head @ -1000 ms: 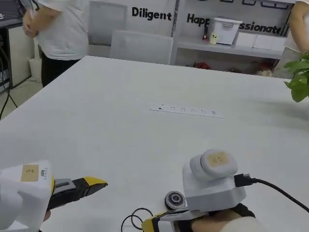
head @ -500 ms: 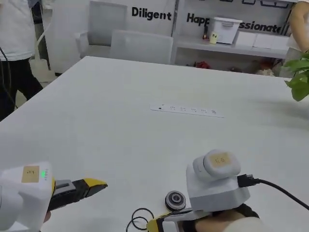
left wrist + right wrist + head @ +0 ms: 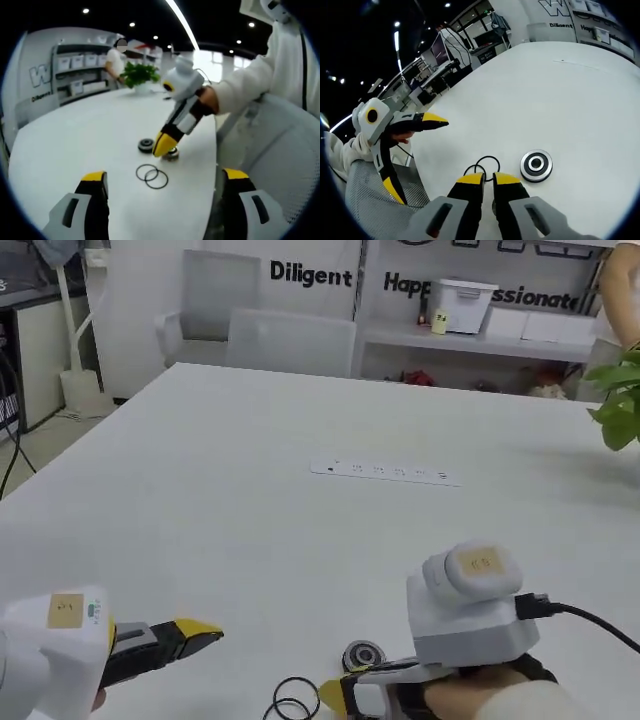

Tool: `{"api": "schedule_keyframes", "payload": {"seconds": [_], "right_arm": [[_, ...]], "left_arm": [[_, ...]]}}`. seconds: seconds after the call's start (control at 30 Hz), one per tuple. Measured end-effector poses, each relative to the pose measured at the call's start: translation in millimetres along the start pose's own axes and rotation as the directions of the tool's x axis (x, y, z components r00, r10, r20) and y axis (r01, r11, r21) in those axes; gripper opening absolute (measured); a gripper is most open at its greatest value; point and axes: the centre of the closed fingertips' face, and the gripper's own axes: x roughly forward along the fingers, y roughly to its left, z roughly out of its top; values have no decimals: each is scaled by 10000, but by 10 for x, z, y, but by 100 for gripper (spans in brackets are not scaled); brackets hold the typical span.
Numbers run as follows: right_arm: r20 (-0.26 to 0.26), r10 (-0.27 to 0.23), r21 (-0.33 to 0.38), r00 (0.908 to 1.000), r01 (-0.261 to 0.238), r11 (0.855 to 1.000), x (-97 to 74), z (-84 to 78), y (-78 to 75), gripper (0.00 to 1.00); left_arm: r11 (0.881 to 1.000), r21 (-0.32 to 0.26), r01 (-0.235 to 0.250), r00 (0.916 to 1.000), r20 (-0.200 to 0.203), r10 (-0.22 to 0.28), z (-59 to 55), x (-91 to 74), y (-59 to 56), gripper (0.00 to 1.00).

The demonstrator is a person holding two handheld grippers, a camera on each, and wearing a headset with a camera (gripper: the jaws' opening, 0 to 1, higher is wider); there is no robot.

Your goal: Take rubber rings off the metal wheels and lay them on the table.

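Observation:
Two black rubber rings point(image 3: 293, 701) point(image 3: 152, 176) point(image 3: 486, 164) lie overlapped on the white table. A metal wheel point(image 3: 363, 654) point(image 3: 146, 145) point(image 3: 536, 165) lies flat beside them. My right gripper point(image 3: 335, 695) point(image 3: 162, 143) point(image 3: 489, 179) is low at the near edge, jaws nearly together, on a second metal wheel point(image 3: 171, 154) that is mostly hidden by its yellow tips. To the left of the rings, my left gripper point(image 3: 195, 632) point(image 3: 165, 176) point(image 3: 432, 120) hovers open and empty, pointing toward them.
A white power strip point(image 3: 385, 471) lies mid-table, and a green plant point(image 3: 620, 400) stands at the right edge. Chairs and shelves point(image 3: 480, 330) stand beyond the far edge. The table's near edge is right under my grippers.
A person at the back left has walked out of view. My right gripper has shifted slightly right near the wheels. The left gripper stays open in about the same place.

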Motion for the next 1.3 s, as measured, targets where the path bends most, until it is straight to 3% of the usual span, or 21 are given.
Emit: {"api": "schedule_keyframes", "payload": {"seconds": [0.23, 0.33, 0.5, 0.7, 0.93, 1.07, 1.2, 1.3], "right_arm": [[532, -70, -339, 9986, 88, 9994, -128, 169, -54, 7], [637, -222, -1022, 9977, 286, 9944, -178, 238, -91, 9], [983, -93, -1440, 9951, 235, 9893, -275, 356, -115, 13], [1377, 115, -1715, 9904, 124, 9851, -385, 476, -172, 18], [2038, 944, -2426, 9744, -432, 9692, -514, 637, -171, 21], [1865, 1112, -2942, 9761, -525, 9543, -532, 589, -208, 22], [1706, 1393, -3420, 9754, -740, 9368, -540, 510, -267, 24], [1664, 1359, -3489, 9766, -706, 9345, -546, 461, -339, 25]], "left_arm": [[10000, -55, -8, 10000, 62, 9, 24, 2, 7, 96], [10000, 24, 45, 10000, -23, -45, 32, 16, -1, 96], [9997, 173, 148, 9999, 3, -148, 102, 17, -16, 96], [9986, 439, 304, 9994, 151, -311, 273, -2, -18, 98], [9960, 852, 273, 9995, 159, -288, 485, -23, 58, 97], [9913, 1243, 437, 9990, -39, -436, 600, -25, 108, 97], [9882, 1442, 512, 9987, 8, -518, 745, 4, 152, 96], [9847, 1632, 615, 9980, 41, -630, 843, 60, 177, 95]]}}
